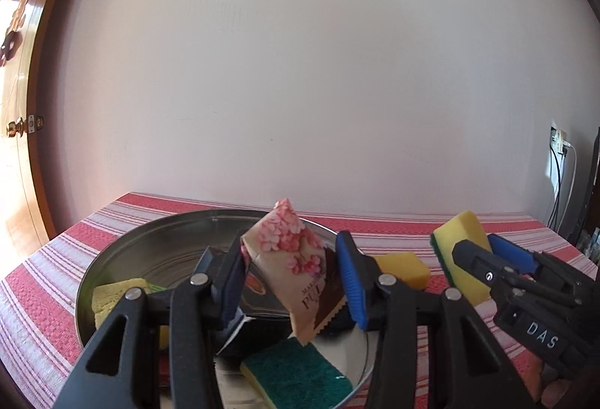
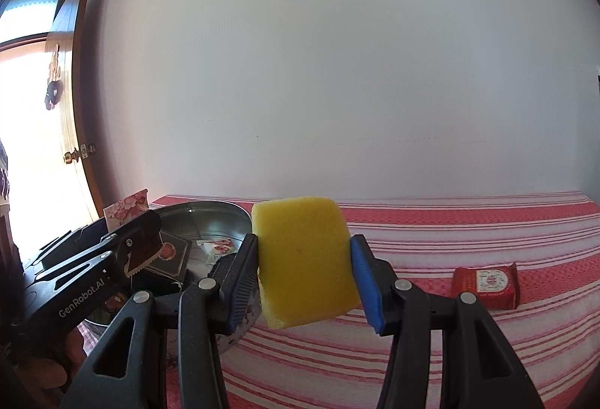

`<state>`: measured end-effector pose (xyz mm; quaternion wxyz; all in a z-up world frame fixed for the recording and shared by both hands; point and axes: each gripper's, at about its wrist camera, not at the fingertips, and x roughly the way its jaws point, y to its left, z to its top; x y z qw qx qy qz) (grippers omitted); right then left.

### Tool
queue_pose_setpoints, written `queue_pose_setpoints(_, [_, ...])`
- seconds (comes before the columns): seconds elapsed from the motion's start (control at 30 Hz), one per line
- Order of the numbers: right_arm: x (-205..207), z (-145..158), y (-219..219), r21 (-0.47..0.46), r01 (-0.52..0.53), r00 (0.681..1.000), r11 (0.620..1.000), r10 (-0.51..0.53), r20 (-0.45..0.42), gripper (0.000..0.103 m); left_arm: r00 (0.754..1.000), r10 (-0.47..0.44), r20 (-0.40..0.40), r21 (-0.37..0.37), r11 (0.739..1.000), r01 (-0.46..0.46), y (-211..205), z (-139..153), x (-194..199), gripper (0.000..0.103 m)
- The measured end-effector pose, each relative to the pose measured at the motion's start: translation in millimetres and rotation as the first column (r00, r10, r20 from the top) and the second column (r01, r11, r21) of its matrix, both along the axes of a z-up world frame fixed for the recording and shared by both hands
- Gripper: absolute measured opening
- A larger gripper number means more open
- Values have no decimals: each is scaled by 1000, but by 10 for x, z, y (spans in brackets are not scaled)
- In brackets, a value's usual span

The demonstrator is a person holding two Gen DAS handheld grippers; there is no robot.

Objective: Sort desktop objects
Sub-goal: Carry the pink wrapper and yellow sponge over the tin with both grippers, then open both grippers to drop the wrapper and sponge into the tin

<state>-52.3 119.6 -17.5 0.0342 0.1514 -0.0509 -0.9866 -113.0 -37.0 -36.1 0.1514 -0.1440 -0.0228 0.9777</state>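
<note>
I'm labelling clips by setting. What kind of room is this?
Most likely a room in a home: a table with a red striped cloth against a plain wall, a wooden door with a brass knob, and a wall socket with cables.

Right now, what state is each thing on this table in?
Left tool: shut on the floral packet, held above the metal tin.
Right tool: shut on a yellow sponge, lifted.
Metal tin: open, sponges and packets inside.
Red packet: lying on the tablecloth.
</note>
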Motion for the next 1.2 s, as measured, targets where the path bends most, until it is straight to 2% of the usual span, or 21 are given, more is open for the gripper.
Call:
queue_pose_setpoints(0.2, [-191,14,-413,23,-75,997,997,75,1,53,994,106,6,16,994,-106,-252,2,-86,46])
queue_pose_setpoints(0.33, [-336,36,-656,41,-87,996,995,88,-13,53,987,161,31,21,987,-161,-425,-29,-155,46])
queue_pose_setpoints(0.5, [-447,44,-747,96,-73,996,993,77,-38,53,971,234,51,14,972,-235,-620,-64,-213,46])
queue_pose_setpoints(0.6, [-559,35,-821,127,-74,997,989,77,-14,53,955,284,87,11,958,-286,-719,-111,-286,46])
queue_pose_setpoints(0.7, [-621,28,-817,123,-66,998,990,67,-3,53,948,288,136,11,956,-292,-756,-151,-340,46])
queue_pose_setpoints(0.83, [-591,35,-757,123,-75,997,990,75,1,53,947,291,134,1,956,-294,-750,-167,-381,46])
queue_pose_setpoints(0.9, [-602,29,-796,137,-89,996,987,89,9,53,947,294,131,-7,955,-295,-720,-148,-373,46])
queue_pose_setpoints(0.93, [-685,29,-956,144,-93,996,985,92,11,53,946,295,131,-9,955,-297,-716,-146,-371,46])
queue_pose_setpoints(1.2, [-822,-12,-1107,156,-137,990,978,130,54,53,942,305,138,-14,952,-307,-688,-146,-353,46])
